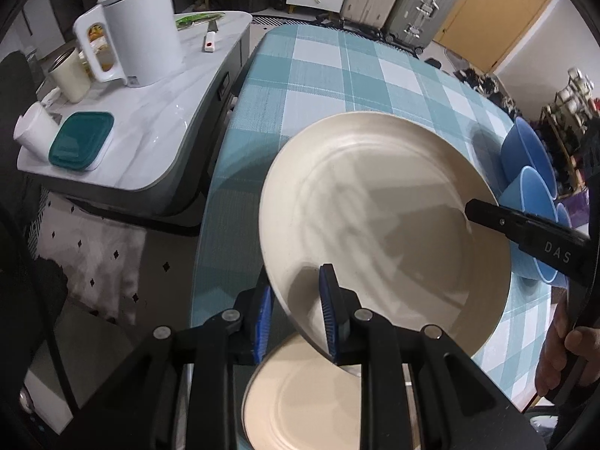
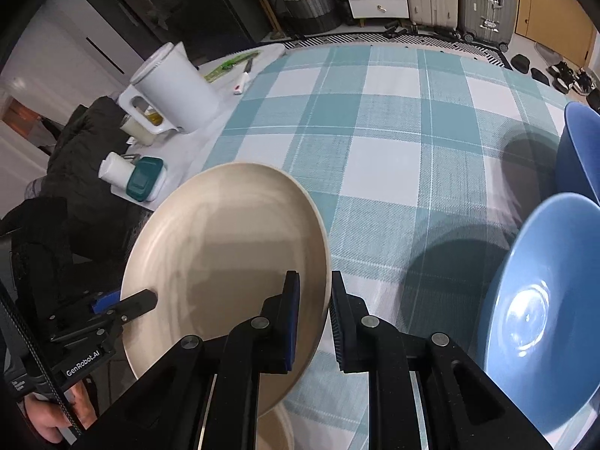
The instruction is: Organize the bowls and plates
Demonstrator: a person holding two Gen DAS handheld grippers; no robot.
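Observation:
A cream plate point(image 1: 375, 202) is held tilted above the checked table; it also shows in the right wrist view point(image 2: 225, 247). My left gripper point(image 1: 296, 307) is shut on its near rim. My right gripper point(image 2: 315, 315) is shut on the opposite rim; one of its fingers point(image 1: 525, 232) shows in the left wrist view, and the left gripper's finger point(image 2: 127, 305) shows in the right wrist view. A second cream plate point(image 1: 300, 393) lies on the table under the held one; its edge point(image 2: 281, 431) shows in the right wrist view. Blue bowls point(image 1: 532, 172) stand to the right; the nearest blue bowl point(image 2: 540, 307) and another point(image 2: 581, 150) show in the right wrist view.
The table has a teal and white checked cloth point(image 2: 375, 131). To the left a white side table point(image 1: 150, 120) carries a white kettle point(image 1: 138, 30), a cup point(image 1: 71, 75), a teal lidded box point(image 1: 80, 144) and a knife point(image 1: 212, 33). Suitcases point(image 1: 412, 0) stand beyond.

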